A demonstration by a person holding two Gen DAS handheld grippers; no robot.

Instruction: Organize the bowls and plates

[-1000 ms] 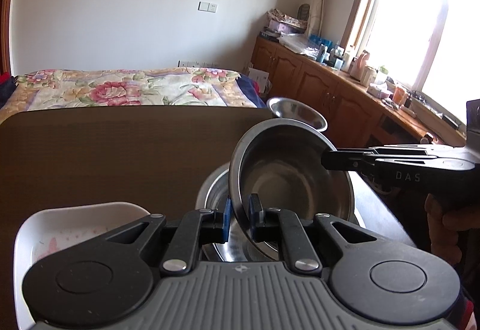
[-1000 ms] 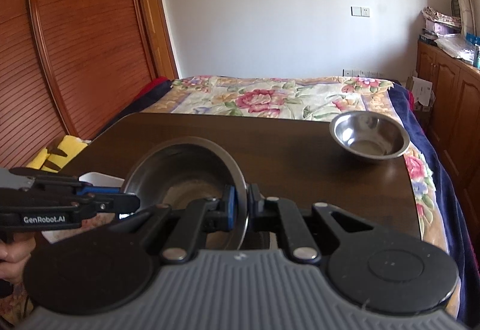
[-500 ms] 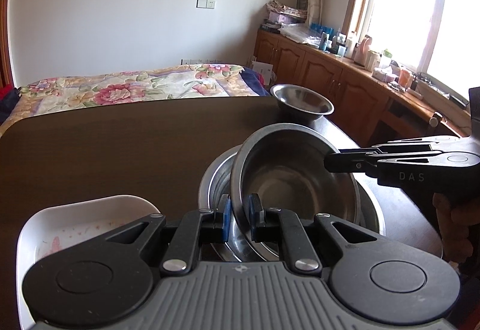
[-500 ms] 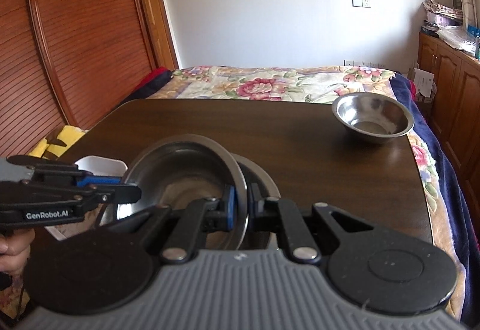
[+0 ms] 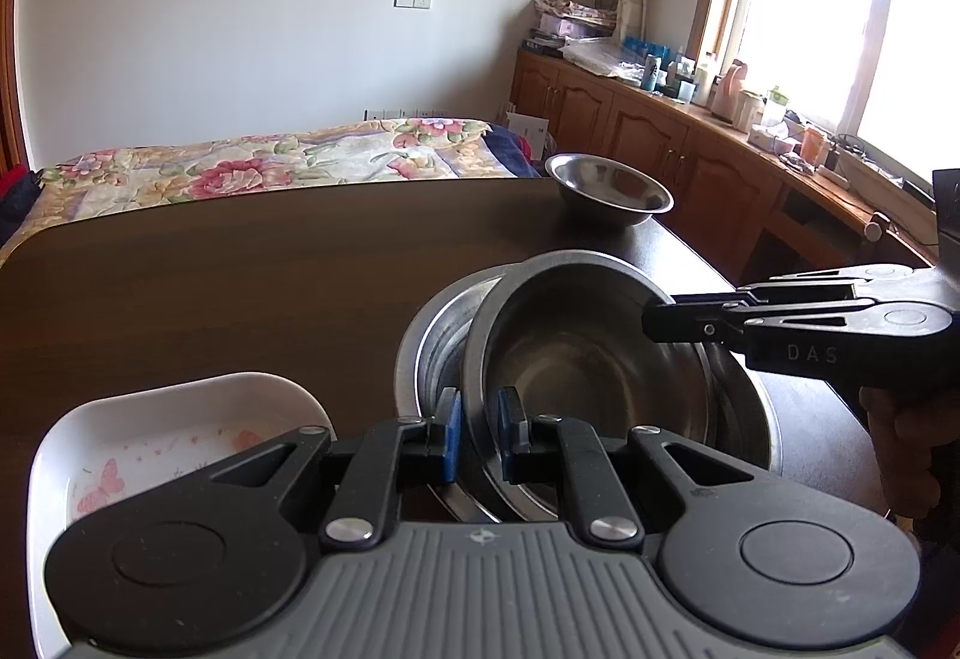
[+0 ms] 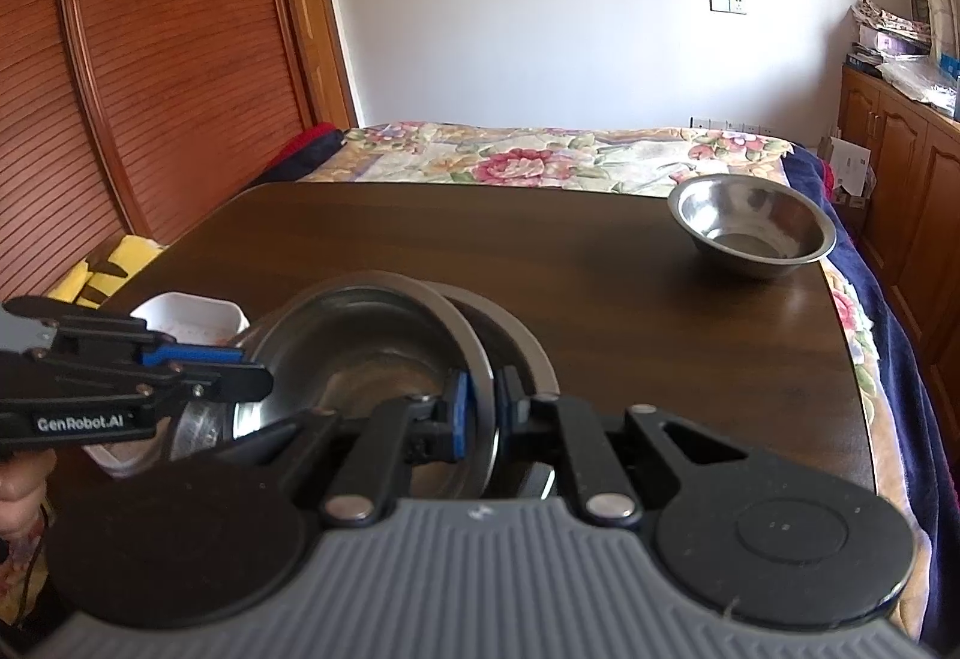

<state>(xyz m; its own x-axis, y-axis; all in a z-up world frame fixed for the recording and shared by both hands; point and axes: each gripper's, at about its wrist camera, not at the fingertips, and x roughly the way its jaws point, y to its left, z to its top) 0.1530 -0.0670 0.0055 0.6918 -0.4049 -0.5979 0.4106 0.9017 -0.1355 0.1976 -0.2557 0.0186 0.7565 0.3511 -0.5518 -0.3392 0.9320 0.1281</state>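
**Bowl lowered toward nesting in the larger bowl**

Lower now than a second ago: the held steel bowl [image 5: 576, 359] has come down from a steep tilt and sits partly inside the large steel bowl [image 5: 432, 335] on the dark table [image 5: 210, 287], still canted toward the left rim.

Handling, judged: thin stainless, light and stiff, with a smooth flared rim that would slide under a loose pinch. Not fragile, though metal on metal will clatter if dropped. The rim is the only sensible purchase, taken at two opposite points as here.

Left gripper [image 5: 479, 434]: blue pads [image 5: 451, 437] nearly together, clamped across the near rim of the held steel bowl. Right gripper [image 6: 480, 413]: narrow likewise, pinching the rim on the opposite side; in the left wrist view its black fingers reach in from the right to the bowl's edge.

Elsewhere: a white dish [image 5: 180, 419] with a faint pink print stands just beside the large steel bowl on its left. A second small steel bowl [image 6: 753, 233] sits well apart near the far right table corner, not yet stacked.

Step in hand, judged: levelling and releasing.
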